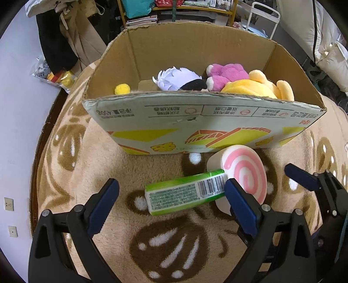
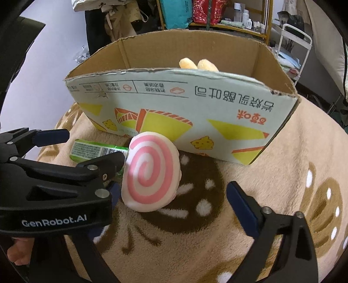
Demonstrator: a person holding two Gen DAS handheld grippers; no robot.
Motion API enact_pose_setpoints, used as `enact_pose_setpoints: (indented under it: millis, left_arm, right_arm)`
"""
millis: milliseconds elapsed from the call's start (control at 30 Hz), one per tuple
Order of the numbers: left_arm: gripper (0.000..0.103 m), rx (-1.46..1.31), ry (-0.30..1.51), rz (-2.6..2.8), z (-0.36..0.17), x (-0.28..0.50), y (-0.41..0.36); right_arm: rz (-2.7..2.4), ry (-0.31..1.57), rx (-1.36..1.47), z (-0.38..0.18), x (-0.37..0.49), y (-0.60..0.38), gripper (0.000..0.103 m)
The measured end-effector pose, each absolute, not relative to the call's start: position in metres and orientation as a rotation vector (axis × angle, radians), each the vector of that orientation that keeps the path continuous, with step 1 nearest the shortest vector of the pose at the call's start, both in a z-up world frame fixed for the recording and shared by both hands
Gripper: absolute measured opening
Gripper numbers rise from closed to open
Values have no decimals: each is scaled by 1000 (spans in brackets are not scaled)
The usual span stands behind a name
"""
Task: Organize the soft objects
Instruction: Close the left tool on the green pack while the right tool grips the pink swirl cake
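A white cushion with a pink swirl (image 1: 243, 174) leans on a green pack (image 1: 184, 196) on the beige patterned rug, just in front of the cardboard box (image 1: 204, 126). My left gripper (image 1: 171, 202) is open, its jaws on either side of the green pack. My right gripper (image 2: 174, 200) is open around the swirl cushion (image 2: 150, 174); its left finger is hidden behind the left gripper. The green pack also shows in the right wrist view (image 2: 95, 150). Inside the box lie a pink plush (image 1: 226, 76), a yellow plush (image 1: 256, 87), a white and black plush (image 1: 180, 80) and a small yellow ball (image 1: 122, 88).
The box (image 2: 187, 104) stands on a round rug-covered surface (image 1: 87, 174). Behind it are a shelf with books (image 1: 141, 20), hanging clothes (image 1: 65, 43), a white rack (image 1: 263, 19) and white bedding (image 1: 315, 32). The right gripper's finger (image 1: 302, 176) shows at right.
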State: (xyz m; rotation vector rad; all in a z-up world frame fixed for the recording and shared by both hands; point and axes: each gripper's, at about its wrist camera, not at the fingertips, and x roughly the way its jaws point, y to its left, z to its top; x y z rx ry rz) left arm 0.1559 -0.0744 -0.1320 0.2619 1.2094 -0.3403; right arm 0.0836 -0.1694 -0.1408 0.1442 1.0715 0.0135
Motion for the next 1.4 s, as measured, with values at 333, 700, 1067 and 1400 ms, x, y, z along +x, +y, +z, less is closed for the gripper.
enact_pose_setpoints:
  millis: [333, 700, 1067, 1400]
  left_arm:
    - [96, 254, 1226, -364, -138, 158, -76]
    - [96, 255, 1245, -341, -138, 155, -77]
    - [74, 218, 1301, -334, -146, 158, -70]
    - [73, 208, 1287, -330, -142, 157, -65]
  right_arm:
    - [95, 1084, 111, -141, 86, -156, 38]
    - [85, 1083, 123, -142, 87, -155, 31]
    - [75, 1086, 121, -142, 87, -159, 32]
    - [76, 1087, 109, -142, 87, -160, 32]
